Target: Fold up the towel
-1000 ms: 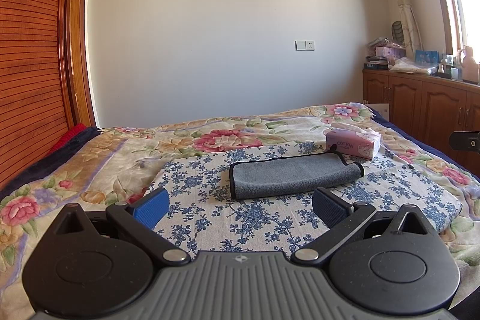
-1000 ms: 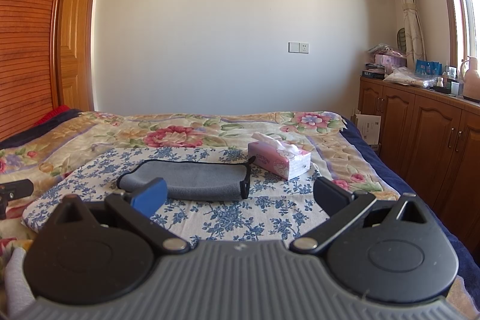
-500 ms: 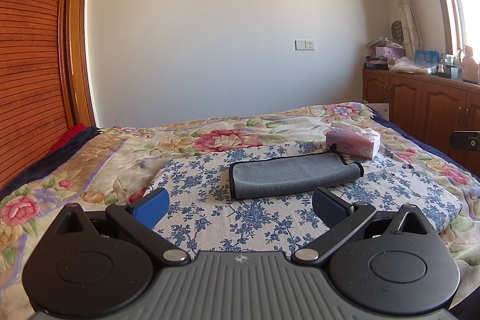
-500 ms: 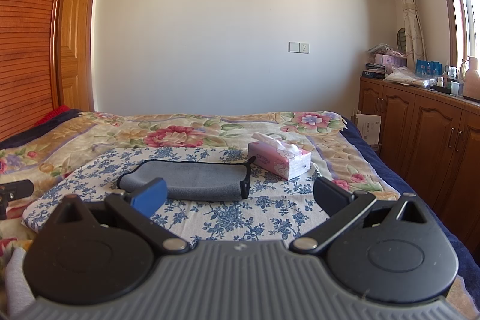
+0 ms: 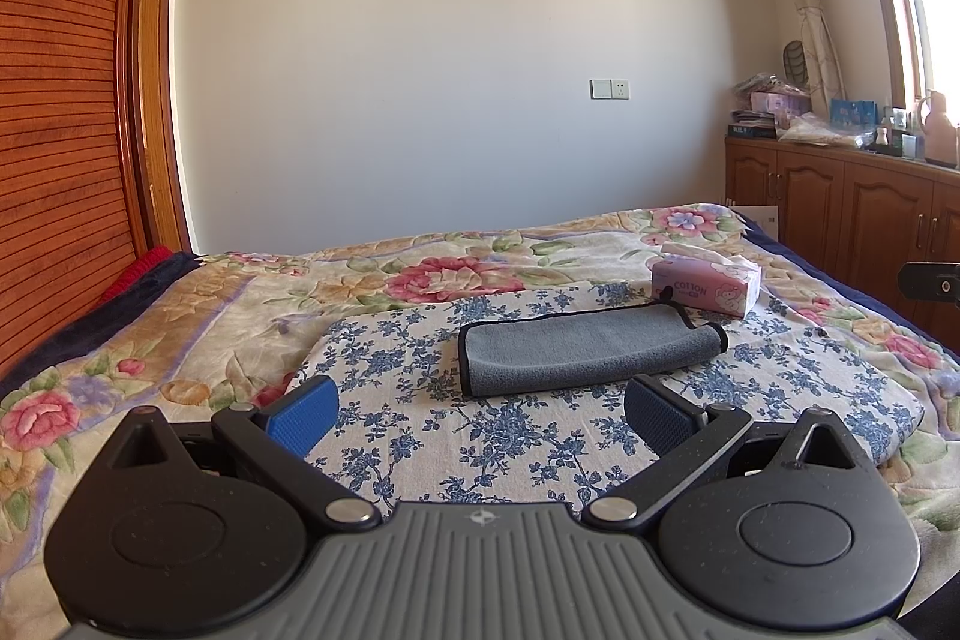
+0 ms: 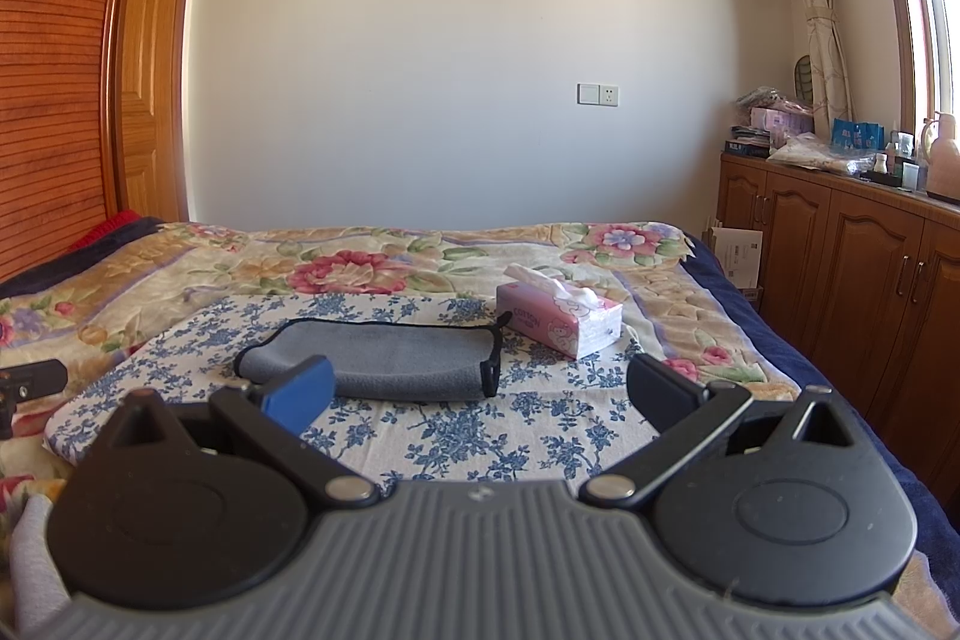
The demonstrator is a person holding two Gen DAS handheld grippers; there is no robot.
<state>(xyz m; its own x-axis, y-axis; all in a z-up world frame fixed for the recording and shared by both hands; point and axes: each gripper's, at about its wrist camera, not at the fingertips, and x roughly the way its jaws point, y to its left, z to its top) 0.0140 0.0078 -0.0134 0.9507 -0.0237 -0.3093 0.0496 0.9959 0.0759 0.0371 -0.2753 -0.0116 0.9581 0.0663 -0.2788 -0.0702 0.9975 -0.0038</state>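
The grey towel (image 5: pixel 588 347) lies already folded into a long strip on the blue-flowered cloth (image 5: pixel 516 436) of the bed, just beside the pink tissue box (image 5: pixel 707 285); its long axis runs crosswise to both grippers; the left gripper (image 5: pixel 477 415) and right gripper (image 6: pixel 480 397) both hang short of it, fingers spread apart and empty; neither looks clearly nearer.

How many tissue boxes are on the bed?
1. The pink tissue box sits on the floral bedspread, just beyond the grey towel's right end. None other shows.
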